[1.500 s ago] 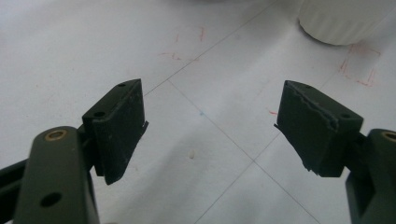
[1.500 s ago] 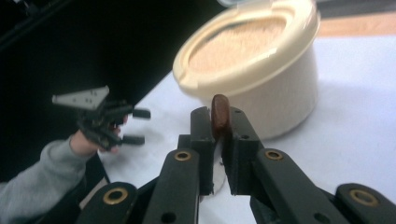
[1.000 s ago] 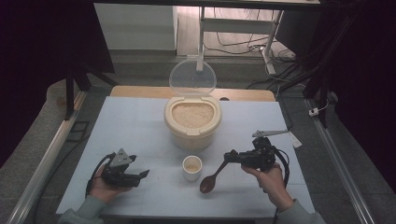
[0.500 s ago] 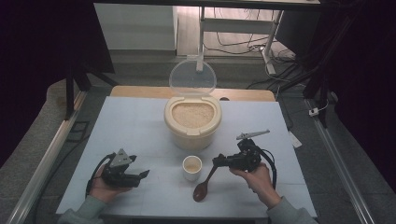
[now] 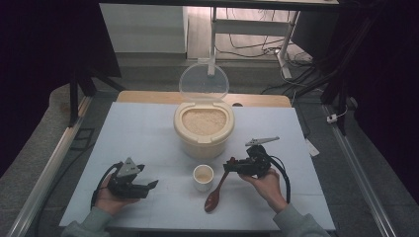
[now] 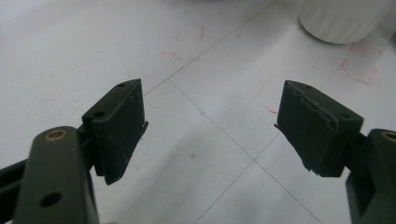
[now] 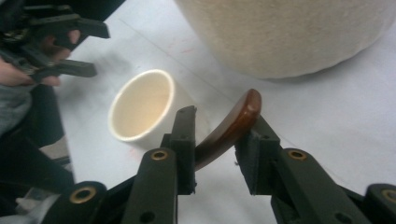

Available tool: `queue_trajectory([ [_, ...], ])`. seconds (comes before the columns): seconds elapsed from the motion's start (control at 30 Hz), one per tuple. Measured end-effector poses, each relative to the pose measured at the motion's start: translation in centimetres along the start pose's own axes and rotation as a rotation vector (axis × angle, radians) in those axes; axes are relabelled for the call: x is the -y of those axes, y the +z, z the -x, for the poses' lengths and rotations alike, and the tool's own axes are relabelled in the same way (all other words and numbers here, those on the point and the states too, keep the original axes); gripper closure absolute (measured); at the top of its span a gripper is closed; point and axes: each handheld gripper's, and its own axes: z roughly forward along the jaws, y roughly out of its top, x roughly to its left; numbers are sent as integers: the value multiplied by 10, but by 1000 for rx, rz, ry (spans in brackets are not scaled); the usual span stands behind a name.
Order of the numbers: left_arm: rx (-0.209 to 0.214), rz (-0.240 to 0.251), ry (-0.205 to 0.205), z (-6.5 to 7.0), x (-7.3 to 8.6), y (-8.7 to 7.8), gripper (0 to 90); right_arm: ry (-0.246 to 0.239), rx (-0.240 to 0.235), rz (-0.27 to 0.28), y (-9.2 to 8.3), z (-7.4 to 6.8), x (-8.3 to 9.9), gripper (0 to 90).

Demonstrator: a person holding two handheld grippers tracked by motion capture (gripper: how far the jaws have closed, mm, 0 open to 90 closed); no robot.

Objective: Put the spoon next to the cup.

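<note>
A brown wooden spoon (image 5: 216, 191) lies slanted, its bowl on the table and its handle (image 7: 232, 125) rising between the jaws of my right gripper (image 5: 230, 166). Those jaws have just been opening: the handle leans on one pad, with a gap at the other. A small white cup (image 5: 203, 177) stands just left of the spoon, seen close in the right gripper view (image 7: 142, 105). Behind it sits a cream tub of rice (image 5: 203, 129), lid (image 5: 203, 84) tipped up. My left gripper (image 5: 149, 186) rests at the front left, jaws (image 6: 210, 126) wide apart over bare table.
The pale table (image 5: 138, 133) carries faint red marks and thin lines. The tub's wall (image 7: 289, 32) is close beyond the right gripper. The left gripper (image 7: 70, 44) shows past the cup in the right gripper view. Dark frames and cables stand beyond the table's far edge.
My right hand has come down and to the left with the spoon, whose bowl now rests on the table near the cup. The right jaws have loosened. The left hand has kept still.
</note>
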Motion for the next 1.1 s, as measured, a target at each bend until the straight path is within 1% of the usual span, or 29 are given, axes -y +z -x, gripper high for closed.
queue_trajectory([
  [0.17, 0, 0, 0, 0, 0, 0, 232, -27, 47, 1, 11, 8, 4, 616],
  [0.23, 0, -2, 1, 0, 0, 0, 232, -24, 64, -2, 16, 11, 6, 598],
  [0.27, 0, -2, 0, 0, 0, 0, 232, -20, 63, -2, 18, 13, 7, 592],
  [0.4, 1, -3, 0, 0, 1, 1, 232, -26, 92, -14, 25, 16, 8, 560],
  [0.6, 2, -9, 4, 0, 0, 1, 231, -55, 153, -32, 32, 17, 8, 500],
  [0.67, 2, -9, 5, 0, 0, 1, 231, -75, 192, -40, 35, 17, 8, 472],
  [0.77, 2, -7, 1, 0, 1, 1, 231, -83, 224, -41, 36, 19, 8, 450],
  [0.83, 2, -8, 0, 0, 1, 1, 231, -94, 268, -49, 36, 20, 8, 405],
  [0.87, 3, -8, 1, 0, 1, 1, 231, -94, 277, -51, 36, 20, 8, 400],
  [0.9, 2, -8, 1, 0, 1, 1, 231, -94, 284, -50, 36, 21, 8, 391],
  [1.0, 1, -5, 1, 0, 1, 1, 231, -91, 287, -34, 34, 22, 9, 389],
  [1.1, 0, -5, -2, 0, 1, 0, 231, -103, 293, 5, 26, 19, 8, 382],
])
